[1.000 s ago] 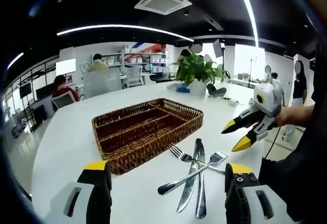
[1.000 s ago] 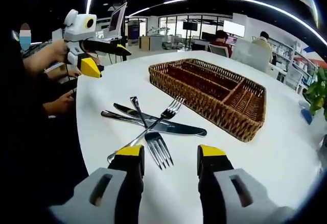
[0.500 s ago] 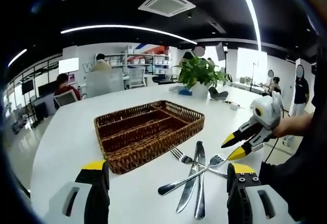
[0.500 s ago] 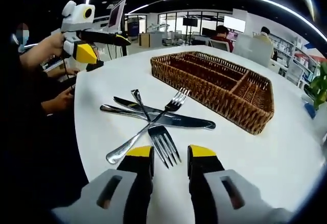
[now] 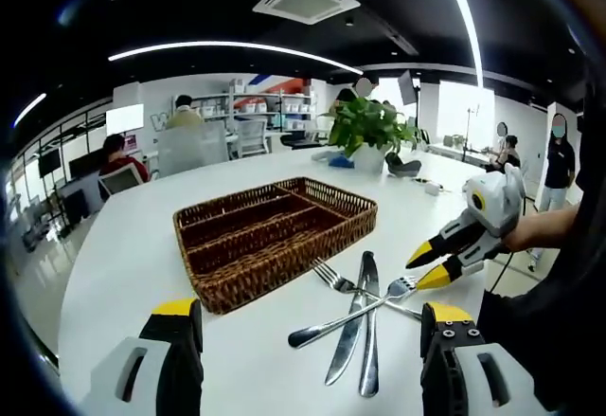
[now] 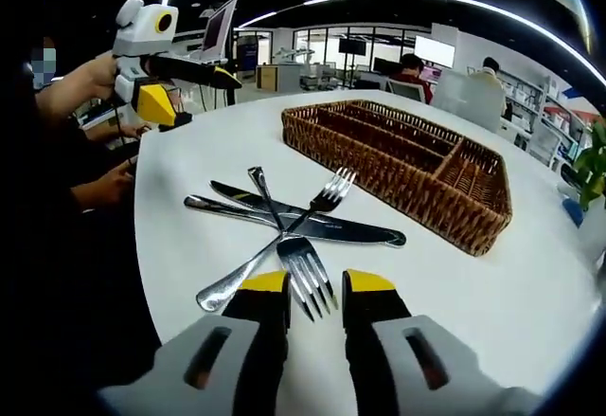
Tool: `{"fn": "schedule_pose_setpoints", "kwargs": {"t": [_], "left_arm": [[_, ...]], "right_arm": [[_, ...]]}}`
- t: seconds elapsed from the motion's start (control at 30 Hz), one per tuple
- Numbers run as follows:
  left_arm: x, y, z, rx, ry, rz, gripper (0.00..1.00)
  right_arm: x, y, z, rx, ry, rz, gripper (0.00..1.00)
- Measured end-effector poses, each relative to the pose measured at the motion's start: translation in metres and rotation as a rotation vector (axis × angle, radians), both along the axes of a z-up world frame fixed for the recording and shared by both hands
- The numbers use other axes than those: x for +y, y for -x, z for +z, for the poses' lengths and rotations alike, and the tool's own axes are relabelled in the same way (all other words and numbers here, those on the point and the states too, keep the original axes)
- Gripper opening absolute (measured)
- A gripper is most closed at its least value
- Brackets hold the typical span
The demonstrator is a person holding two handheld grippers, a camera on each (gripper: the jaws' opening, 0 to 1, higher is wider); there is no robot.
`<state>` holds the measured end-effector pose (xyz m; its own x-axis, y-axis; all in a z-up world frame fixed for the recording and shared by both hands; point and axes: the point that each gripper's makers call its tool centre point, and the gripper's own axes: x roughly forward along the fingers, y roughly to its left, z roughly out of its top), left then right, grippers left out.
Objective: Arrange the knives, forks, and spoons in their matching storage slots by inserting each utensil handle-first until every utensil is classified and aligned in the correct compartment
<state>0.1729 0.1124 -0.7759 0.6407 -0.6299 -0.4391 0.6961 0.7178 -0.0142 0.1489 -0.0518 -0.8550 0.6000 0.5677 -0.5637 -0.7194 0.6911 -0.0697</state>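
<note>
My right gripper (image 6: 313, 288) was half closed around the tines of the thin steel fork (image 6: 287, 242), not clamped; my left gripper (image 5: 310, 322) stood wide apart. The fork looked stiff, light and slippery, so I judged the flat neck best.

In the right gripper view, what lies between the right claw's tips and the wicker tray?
The crossed cutlery: the near fork, its tines between the right claw tips, a second fork and two knives, then bare white table before the wicker tray.
</note>
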Motion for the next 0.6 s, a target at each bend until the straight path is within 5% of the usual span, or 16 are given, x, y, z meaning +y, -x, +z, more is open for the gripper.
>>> {"fn": "schedule_pose_setpoints", "kwargs": {"t": [0.6], "left_arm": [[-0.004, 0.0, -0.003, 0.003, -0.011, -0.01, 1.0]], "right_arm": [[0.007, 0.002, -0.005, -0.01, 0.017, 0.024, 0.2]]}}
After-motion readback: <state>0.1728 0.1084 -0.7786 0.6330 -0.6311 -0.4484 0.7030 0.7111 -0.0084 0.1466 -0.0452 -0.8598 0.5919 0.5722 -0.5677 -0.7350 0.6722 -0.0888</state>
